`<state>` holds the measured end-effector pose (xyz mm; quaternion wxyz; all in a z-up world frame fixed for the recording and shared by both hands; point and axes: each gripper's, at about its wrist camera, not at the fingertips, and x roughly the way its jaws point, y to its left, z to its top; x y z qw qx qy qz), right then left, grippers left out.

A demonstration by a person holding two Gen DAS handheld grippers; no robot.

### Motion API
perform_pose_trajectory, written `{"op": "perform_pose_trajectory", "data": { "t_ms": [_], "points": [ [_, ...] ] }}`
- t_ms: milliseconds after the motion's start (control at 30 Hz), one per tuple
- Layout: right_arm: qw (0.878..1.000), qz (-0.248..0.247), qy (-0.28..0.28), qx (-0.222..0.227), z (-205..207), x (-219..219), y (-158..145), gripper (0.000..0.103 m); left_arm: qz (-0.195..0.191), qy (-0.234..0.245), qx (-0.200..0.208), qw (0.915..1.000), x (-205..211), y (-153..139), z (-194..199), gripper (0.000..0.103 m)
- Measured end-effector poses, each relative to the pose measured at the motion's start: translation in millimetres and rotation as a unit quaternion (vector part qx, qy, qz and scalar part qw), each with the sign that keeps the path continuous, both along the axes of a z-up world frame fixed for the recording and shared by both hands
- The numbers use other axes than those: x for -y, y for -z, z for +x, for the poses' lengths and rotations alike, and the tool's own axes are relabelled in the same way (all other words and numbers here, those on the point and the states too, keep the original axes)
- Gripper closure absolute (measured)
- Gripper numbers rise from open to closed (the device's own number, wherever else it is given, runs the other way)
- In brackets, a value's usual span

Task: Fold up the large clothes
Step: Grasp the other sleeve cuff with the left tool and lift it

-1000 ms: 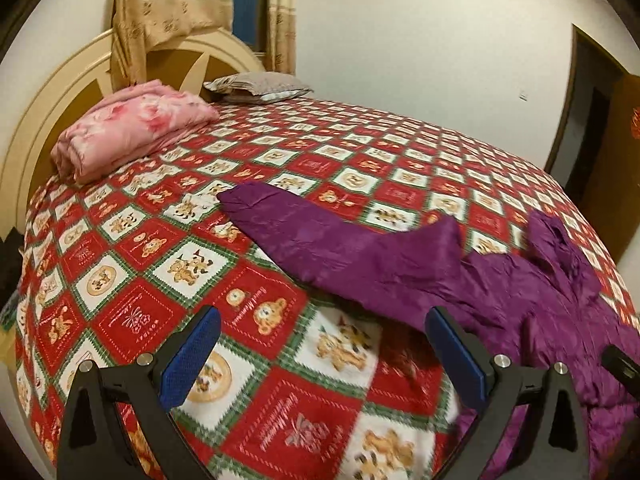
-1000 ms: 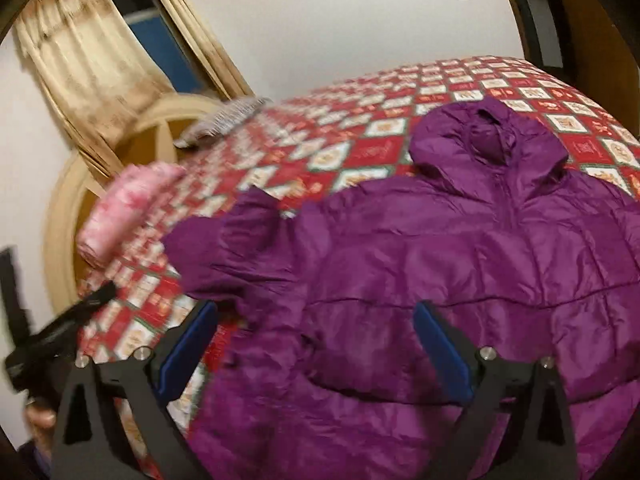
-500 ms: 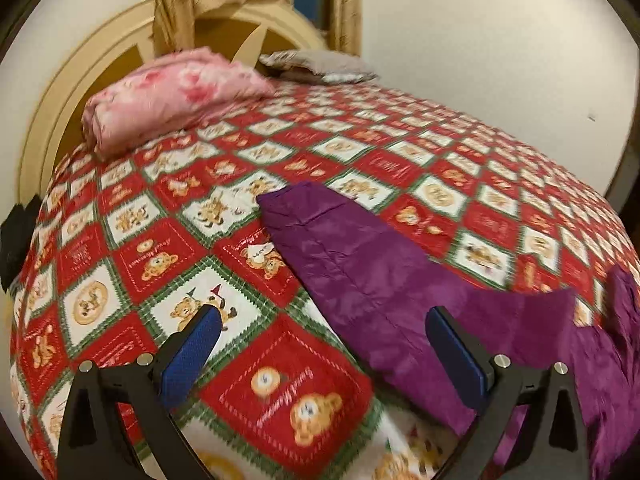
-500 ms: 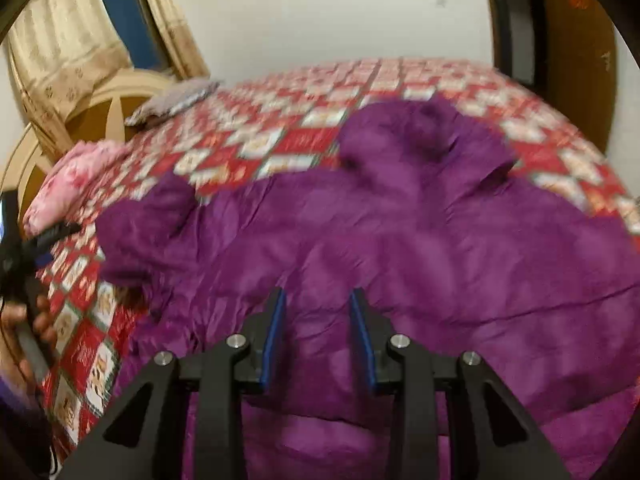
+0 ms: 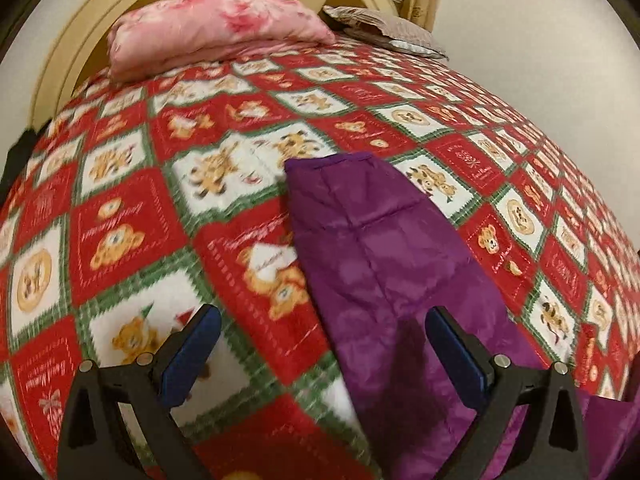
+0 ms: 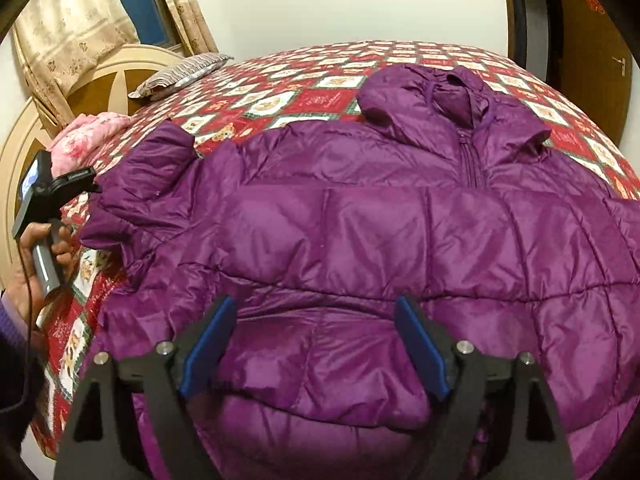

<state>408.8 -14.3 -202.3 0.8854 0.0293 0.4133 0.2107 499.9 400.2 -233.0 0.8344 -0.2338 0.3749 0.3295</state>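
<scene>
A purple hooded puffer jacket (image 6: 360,216) lies front up on the bed, hood (image 6: 436,100) toward the far side. Its left sleeve (image 5: 372,240) stretches out flat across the bedspread, cuff (image 5: 332,162) pointing at the headboard. My left gripper (image 5: 322,346) hovers open over the sleeve's near part, its right finger (image 5: 456,354) above the fabric and its left finger (image 5: 192,354) above the bedspread. My right gripper (image 6: 316,344) hangs low over the jacket's lower body with its jaws opening; puffy fabric bulges between the pads without being pinched.
The bed carries a red, white and green teddy-bear bedspread (image 5: 132,232). A folded pink quilt (image 5: 216,36) and a grey pillow (image 5: 384,28) lie by the cream headboard (image 5: 68,52). A hand holds the left gripper's handle (image 6: 44,216) at the bed's left edge. A dark door (image 6: 588,52) stands far right.
The left gripper has swung lower and nearer along the sleeve toward its cuff. The right gripper's jaws narrowed half a second ago and are wide again, closer to the jacket.
</scene>
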Motion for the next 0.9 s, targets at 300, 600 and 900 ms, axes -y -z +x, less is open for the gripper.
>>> {"op": "perform_pose_trajectory", "data": {
  "t_ms": [300,600,900],
  "points": [
    [1.0,-0.008,-0.002,0.001,1.3,-2.6,2.4,0.014,-0.002,0.055,0.046,0.9974,3.7,-12.0,5.7,0.098],
    [0.998,0.039,0.046,0.023,-21.6,32.0,-30.3,0.014,0.087,0.137,0.163,0.9732,62.0,-125.5,-23.0,0.098],
    [0.99,0.036,0.127,0.041,-45.3,95.5,-55.0,0.014,0.082,0.296,0.254,0.9171,182.1,-200.7,-55.3,0.098]
  ]
}}
